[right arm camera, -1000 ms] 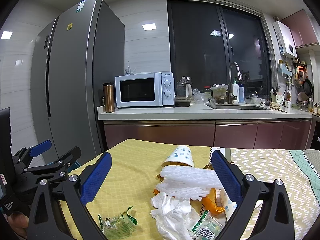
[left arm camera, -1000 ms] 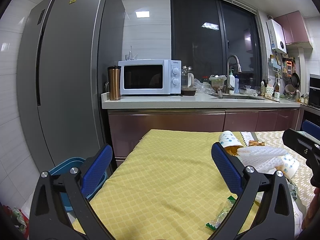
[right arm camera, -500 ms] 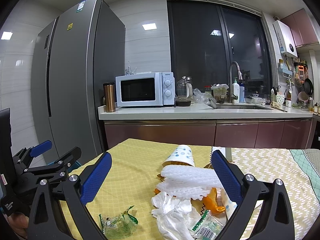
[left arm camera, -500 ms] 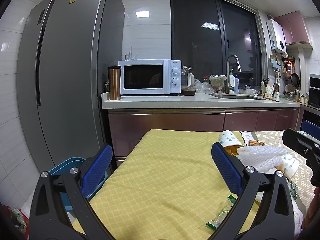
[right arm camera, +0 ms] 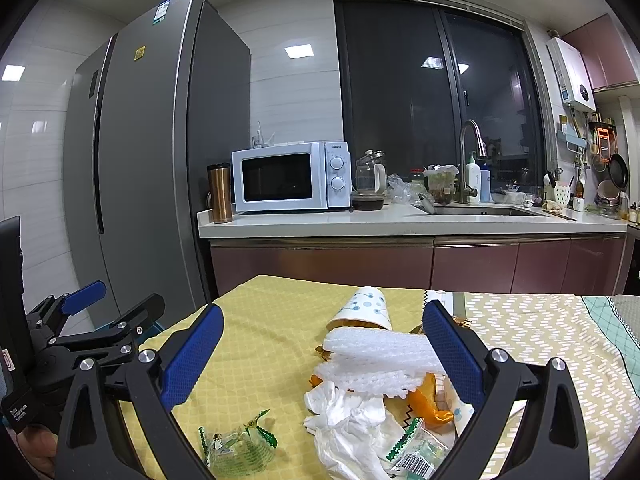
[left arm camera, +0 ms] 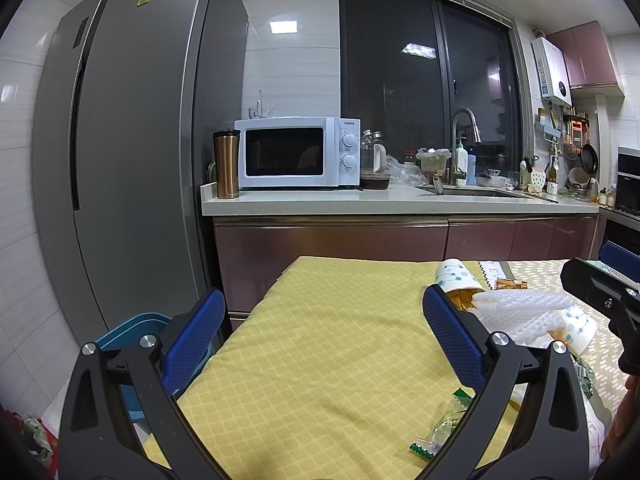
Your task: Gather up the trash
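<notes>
A pile of trash lies on the yellow tablecloth (right arm camera: 272, 340): a dotted paper cup (right arm camera: 362, 308) on its side, white foam netting (right arm camera: 380, 356), a crumpled tissue (right arm camera: 344, 420), orange peel (right arm camera: 426, 408) and a green snack wrapper (right arm camera: 236, 446). My right gripper (right arm camera: 320, 352) is open and empty, hovering above the pile. My left gripper (left arm camera: 320, 336) is open and empty over the bare yellow cloth, left of the pile. The cup (left arm camera: 456, 276), netting (left arm camera: 520, 312) and a green wrapper (left arm camera: 440, 428) show at the right of the left wrist view.
A blue bin (left arm camera: 124, 340) stands on the floor left of the table, by the grey fridge (left arm camera: 120, 140). A kitchen counter (left arm camera: 400, 200) with a microwave (left arm camera: 296, 152) and sink runs behind the table. A patterned cloth (right arm camera: 540, 328) covers the table's right side.
</notes>
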`<state>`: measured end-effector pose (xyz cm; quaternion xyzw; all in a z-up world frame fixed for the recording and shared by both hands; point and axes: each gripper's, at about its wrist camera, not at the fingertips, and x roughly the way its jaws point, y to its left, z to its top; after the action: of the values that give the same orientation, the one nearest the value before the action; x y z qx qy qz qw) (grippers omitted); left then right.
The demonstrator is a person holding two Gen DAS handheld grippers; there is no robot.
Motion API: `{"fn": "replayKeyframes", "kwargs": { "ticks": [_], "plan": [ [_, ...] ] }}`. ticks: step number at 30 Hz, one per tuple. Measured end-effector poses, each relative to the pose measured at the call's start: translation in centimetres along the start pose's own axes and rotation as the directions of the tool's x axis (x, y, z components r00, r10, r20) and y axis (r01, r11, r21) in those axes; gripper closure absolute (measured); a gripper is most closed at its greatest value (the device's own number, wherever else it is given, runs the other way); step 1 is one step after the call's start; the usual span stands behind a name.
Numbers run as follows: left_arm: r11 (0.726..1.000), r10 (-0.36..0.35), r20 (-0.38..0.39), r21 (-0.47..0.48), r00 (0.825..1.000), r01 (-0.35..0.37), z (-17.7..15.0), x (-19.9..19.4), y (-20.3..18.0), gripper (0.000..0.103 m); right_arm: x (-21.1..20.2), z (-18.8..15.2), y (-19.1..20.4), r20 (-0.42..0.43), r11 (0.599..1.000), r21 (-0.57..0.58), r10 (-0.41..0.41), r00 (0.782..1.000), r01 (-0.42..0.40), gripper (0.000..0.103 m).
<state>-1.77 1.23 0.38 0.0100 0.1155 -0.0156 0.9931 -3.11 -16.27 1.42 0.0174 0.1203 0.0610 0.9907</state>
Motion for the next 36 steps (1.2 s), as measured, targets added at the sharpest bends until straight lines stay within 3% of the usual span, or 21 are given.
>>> {"fn": "replayKeyframes", "kwargs": {
  "ticks": [16, 24, 26, 30, 36],
  "plan": [
    [1.0, -0.018, -0.015, 0.006, 1.0, 0.019, -0.5, 0.3, -0.4, 0.005, 0.2, -0.2, 0.0, -0.006, 1.0, 0.004, 0.004, 1.0, -0.004, 0.007],
    [0.993, -0.117, -0.095, 0.016, 0.989, 0.119, -1.4, 1.3, -0.8, 0.005, 0.8, -0.9, -1.7, -0.055, 0.999, 0.028, -0.02, 0.998, 0.021, 0.007],
    [0.987, -0.158, -0.13, 0.022, 0.979, 0.162, -1.8, 1.9, -1.1, 0.005, 1.2, -1.2, -2.4, -0.083, 0.999, 0.044, -0.027, 0.996, 0.031, 0.007],
    [0.959, -0.263, -0.229, 0.042, 0.937, 0.279, -3.3, 3.1, -2.0, 0.005, 2.5, -2.1, -4.0, -0.165, 0.996, 0.063, -0.053, 0.985, 0.064, 0.007],
    [0.92, -0.352, -0.31, 0.059, 0.883, 0.387, -5.2, 3.7, -3.3, 0.005, 4.0, -2.4, -5.9, -0.228, 0.992, 0.096, -0.057, 0.972, 0.08, 0.007]
  ]
}}
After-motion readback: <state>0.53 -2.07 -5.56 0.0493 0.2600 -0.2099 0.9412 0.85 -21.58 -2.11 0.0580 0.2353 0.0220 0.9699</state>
